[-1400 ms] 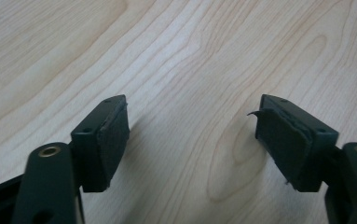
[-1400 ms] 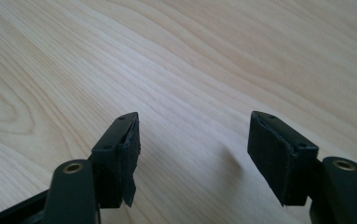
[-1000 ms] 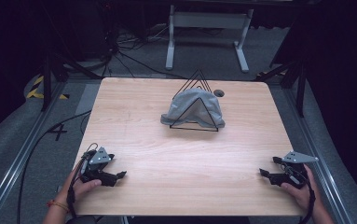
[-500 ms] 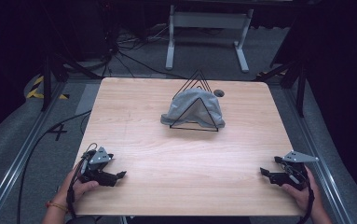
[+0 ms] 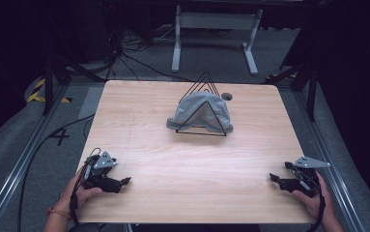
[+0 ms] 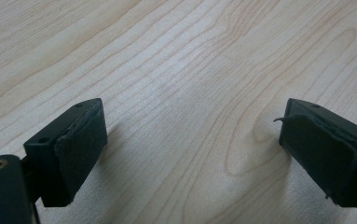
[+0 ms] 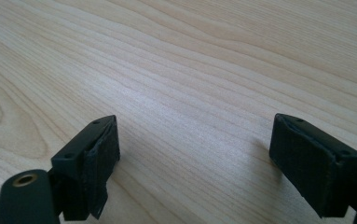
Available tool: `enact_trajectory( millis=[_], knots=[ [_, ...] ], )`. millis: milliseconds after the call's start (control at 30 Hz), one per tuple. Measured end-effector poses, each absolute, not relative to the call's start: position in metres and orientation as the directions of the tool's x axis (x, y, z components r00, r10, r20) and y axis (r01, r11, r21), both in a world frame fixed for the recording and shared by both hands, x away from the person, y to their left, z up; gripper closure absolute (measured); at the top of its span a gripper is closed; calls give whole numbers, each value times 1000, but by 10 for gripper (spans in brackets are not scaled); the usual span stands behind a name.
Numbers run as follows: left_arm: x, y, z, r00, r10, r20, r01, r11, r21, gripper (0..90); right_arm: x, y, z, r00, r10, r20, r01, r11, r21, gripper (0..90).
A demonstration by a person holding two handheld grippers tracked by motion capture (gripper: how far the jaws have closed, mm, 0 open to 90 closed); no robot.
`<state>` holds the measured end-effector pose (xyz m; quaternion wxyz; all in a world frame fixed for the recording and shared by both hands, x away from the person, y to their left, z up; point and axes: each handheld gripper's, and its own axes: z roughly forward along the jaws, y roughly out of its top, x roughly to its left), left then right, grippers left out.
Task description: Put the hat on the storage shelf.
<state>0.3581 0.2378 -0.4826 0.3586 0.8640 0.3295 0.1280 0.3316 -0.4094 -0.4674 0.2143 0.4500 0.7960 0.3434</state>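
So the grey cloth (image 5: 199, 112) is draped over a black wire rack (image 5: 203, 104) of triangle frames, sitting toward the far middle of the desk (image 5: 173, 159), just beside a small round hole (image 5: 227, 96) in the desktop. It's well apart from both grippers, which are parked at the near corners.

The left gripper (image 5: 122, 182) is at the near left corner, lying low on the desk with its fingers aimed right, across the wood. In the left gripper view the fingers (image 6: 80, 144) are spread wide with nothing but bare wood grain between them, and they've just been opening a bit further. The person's left hand (image 5: 78, 193) wraps the body from behind, forearm coming in from the bottom edge.

The right gripper (image 5: 274, 179) mirrors it at the near right corner, fingers pointing left toward the middle of the desk. In the right gripper view its fingers (image 7: 99, 161) are also spread apart over empty wood. The right hand (image 5: 313, 195) holds it from behind, with the grey three-cornered plate on top.
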Motion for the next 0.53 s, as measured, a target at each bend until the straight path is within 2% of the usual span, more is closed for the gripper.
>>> enact_trajectory(
  millis=[533],
  knots=[
    [359,237,-482,746,665,-19,489,-529,693,45,332,-409,-467,-503,864,-34,569,360,739,160]
  ],
)
